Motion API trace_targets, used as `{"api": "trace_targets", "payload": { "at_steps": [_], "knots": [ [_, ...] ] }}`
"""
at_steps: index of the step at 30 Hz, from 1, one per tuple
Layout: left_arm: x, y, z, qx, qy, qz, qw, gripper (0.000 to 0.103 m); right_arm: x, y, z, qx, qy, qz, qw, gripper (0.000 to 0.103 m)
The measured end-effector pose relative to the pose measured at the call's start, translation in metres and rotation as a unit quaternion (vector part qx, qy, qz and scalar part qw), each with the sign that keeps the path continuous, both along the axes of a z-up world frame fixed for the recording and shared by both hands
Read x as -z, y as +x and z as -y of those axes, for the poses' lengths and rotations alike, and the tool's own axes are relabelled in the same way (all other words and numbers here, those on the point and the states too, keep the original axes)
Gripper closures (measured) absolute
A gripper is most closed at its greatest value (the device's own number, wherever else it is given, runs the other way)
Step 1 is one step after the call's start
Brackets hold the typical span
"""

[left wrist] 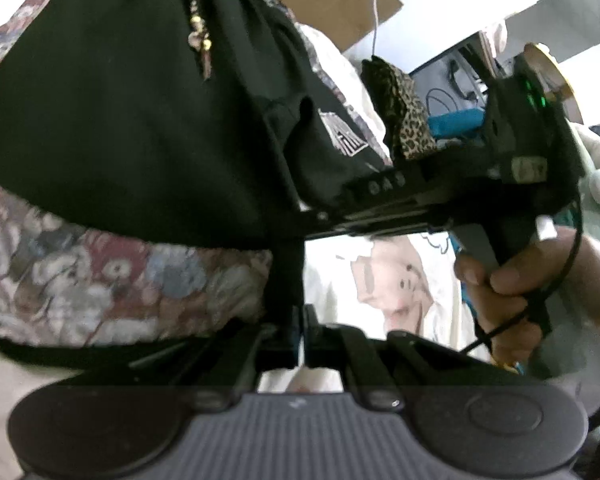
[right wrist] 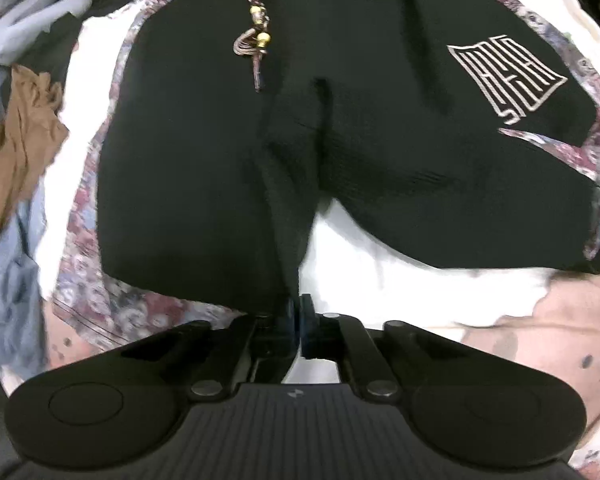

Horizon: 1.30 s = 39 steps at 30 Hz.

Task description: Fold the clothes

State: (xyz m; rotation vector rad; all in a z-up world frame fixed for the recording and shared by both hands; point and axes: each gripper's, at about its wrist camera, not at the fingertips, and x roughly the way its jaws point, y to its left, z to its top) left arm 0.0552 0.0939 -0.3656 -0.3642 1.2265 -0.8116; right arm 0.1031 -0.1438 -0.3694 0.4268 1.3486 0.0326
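Right gripper (right wrist: pixel 299 312), low centre of its view, is pinched on the hem of the black shorts (right wrist: pixel 204 152), presumably to lift it for a fold. Left gripper (left wrist: pixel 300 328) is closed too; what it pinches is unclear. Shorts lie flat on the floral cloth (right wrist: pixel 112 300) above.

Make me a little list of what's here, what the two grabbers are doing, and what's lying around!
garment: black drawstring shorts with a pale line logo
cord: braided drawstring with gold beads
underneath: floral patterned cloth
right gripper: shut, pinching the shorts' lower hem
left gripper: shut; grip on fabric unclear
nearby: brown garment, leopard-print fabric
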Motion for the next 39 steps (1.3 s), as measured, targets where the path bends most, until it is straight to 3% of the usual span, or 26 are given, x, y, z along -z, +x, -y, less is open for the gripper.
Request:
{"api": "trace_targets", "payload": {
  "at_steps": [3, 6, 12, 16, 18, 23, 28, 29, 30, 31, 32, 34, 39],
  "knots": [
    [0.0, 0.0, -0.013, -0.018, 0.016, -0.001, 0.9997, 0.099, 0.006, -0.008, 0.006, 0.009, 0.004, -0.008, 1.0, 0.103],
    [-0.002, 0.003, -0.029, -0.049, 0.044, 0.004, 0.9978, 0.087, 0.011, -0.014, 0.007, 0.013, -0.001, -0.014, 1.0, 0.103],
    [-0.007, 0.0, -0.078, -0.121, 0.096, 0.004, 0.9879, 0.078, 0.013, -0.025, 0.015, 0.041, 0.02, -0.027, 0.999, 0.099],
    [-0.016, -0.007, -0.111, -0.175, 0.126, 0.013, 0.9765, 0.066, 0.01, -0.03, 0.018, 0.05, 0.048, -0.01, 0.998, 0.061],
    [-0.018, -0.008, -0.127, -0.203, 0.141, 0.017, 0.9689, 0.065, 0.011, -0.032, 0.017, 0.054, 0.062, -0.009, 0.997, 0.06],
    [-0.016, -0.001, -0.163, -0.255, 0.202, 0.024, 0.9451, 0.065, 0.021, -0.036, 0.011, 0.054, 0.083, -0.025, 0.995, 0.06],
    [-0.009, 0.014, -0.178, -0.277, 0.229, 0.041, 0.9325, 0.065, 0.035, -0.038, 0.006, 0.066, 0.111, -0.037, 0.991, 0.061],
    [-0.007, 0.017, -0.18, -0.278, 0.231, 0.042, 0.9313, 0.065, 0.038, -0.037, 0.004, 0.067, 0.116, -0.037, 0.99, 0.061],
    [-0.005, 0.02, -0.181, -0.279, 0.229, 0.042, 0.9317, 0.066, 0.04, -0.037, 0.003, 0.067, 0.121, -0.036, 0.99, 0.073],
    [-0.003, 0.022, -0.181, -0.277, 0.225, 0.04, 0.9332, 0.067, 0.041, -0.036, 0.002, 0.068, 0.126, -0.035, 0.989, 0.098],
    [-0.001, 0.024, -0.179, -0.275, 0.222, 0.039, 0.9348, 0.068, 0.042, -0.035, 0.001, 0.067, 0.13, -0.035, 0.989, 0.103],
    [0.003, 0.028, -0.173, -0.262, 0.224, 0.038, 0.9379, 0.074, 0.04, -0.032, 0.001, 0.065, 0.127, -0.034, 0.989, 0.103],
    [0.0, 0.026, -0.165, -0.245, 0.236, 0.044, 0.9393, 0.074, 0.027, -0.028, 0.011, 0.038, 0.074, -0.025, 0.996, 0.103]
  ]
}}
